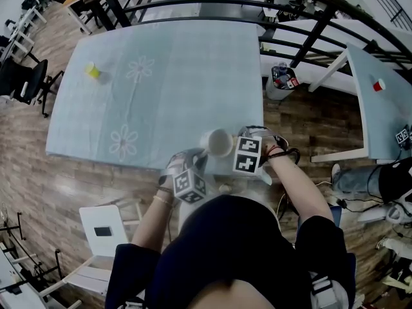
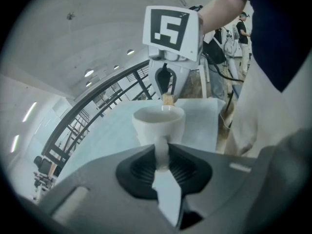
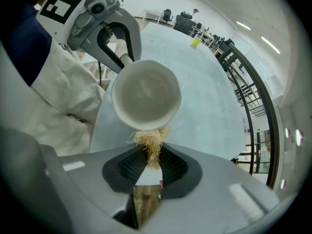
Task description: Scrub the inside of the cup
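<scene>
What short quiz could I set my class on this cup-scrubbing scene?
1. True or false: the left gripper holds the cup by its handle.
2. What does the right gripper hold between its jaws? A) a sponge B) a tuft of straw-like fibres C) nothing
3. Fill in: the small object far off on the table is ___ in colour.
Key: 1 true; 2 B; 3 yellow.
</scene>
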`<act>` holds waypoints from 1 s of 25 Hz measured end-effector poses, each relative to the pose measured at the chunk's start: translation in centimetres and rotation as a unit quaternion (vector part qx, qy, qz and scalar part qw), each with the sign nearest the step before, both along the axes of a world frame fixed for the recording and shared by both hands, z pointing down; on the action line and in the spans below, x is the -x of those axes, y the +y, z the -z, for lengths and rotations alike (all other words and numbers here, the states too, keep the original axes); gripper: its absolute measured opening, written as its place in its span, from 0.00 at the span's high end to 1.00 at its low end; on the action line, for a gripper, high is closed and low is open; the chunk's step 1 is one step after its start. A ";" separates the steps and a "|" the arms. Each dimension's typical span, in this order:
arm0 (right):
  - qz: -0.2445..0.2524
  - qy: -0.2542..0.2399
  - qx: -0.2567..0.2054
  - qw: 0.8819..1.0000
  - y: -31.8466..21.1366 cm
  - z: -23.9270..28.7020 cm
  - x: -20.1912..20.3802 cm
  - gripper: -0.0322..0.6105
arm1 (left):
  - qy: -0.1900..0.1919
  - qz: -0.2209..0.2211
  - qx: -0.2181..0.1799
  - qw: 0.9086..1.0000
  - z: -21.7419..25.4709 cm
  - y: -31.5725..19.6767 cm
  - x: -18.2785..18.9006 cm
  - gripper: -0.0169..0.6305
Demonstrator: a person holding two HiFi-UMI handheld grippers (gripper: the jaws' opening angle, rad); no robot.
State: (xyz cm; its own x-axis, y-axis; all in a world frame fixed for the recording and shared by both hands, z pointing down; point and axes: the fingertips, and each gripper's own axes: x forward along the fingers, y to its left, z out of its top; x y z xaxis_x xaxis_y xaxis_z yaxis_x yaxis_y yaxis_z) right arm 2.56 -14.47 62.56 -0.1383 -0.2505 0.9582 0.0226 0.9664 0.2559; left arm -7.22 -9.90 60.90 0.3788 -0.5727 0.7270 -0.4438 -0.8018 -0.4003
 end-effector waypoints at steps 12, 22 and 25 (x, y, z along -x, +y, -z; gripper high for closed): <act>0.010 0.013 -0.041 0.999 -3.6 1.1 1.5 0.84 | 0.001 0.002 0.002 1.000 0.1 -0.4 0.2 0.90; 0.021 -0.012 -0.077 0.997 -5.3 3.0 4.1 0.84 | -0.007 -0.002 -0.001 1.000 0.0 -0.2 0.1 0.90; 0.027 -0.027 -0.080 0.996 -5.2 3.7 5.0 0.84 | -0.010 -0.002 -0.002 1.000 -0.1 -0.2 0.0 0.90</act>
State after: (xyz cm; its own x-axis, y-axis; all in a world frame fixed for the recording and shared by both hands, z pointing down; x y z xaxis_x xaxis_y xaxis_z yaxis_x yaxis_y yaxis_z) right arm -2.49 -19.68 58.88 -0.2049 -0.3902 0.8977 0.0550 0.9111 0.4085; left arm -7.26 -10.06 60.96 0.3667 -0.5734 0.7326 -0.4324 -0.8023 -0.4115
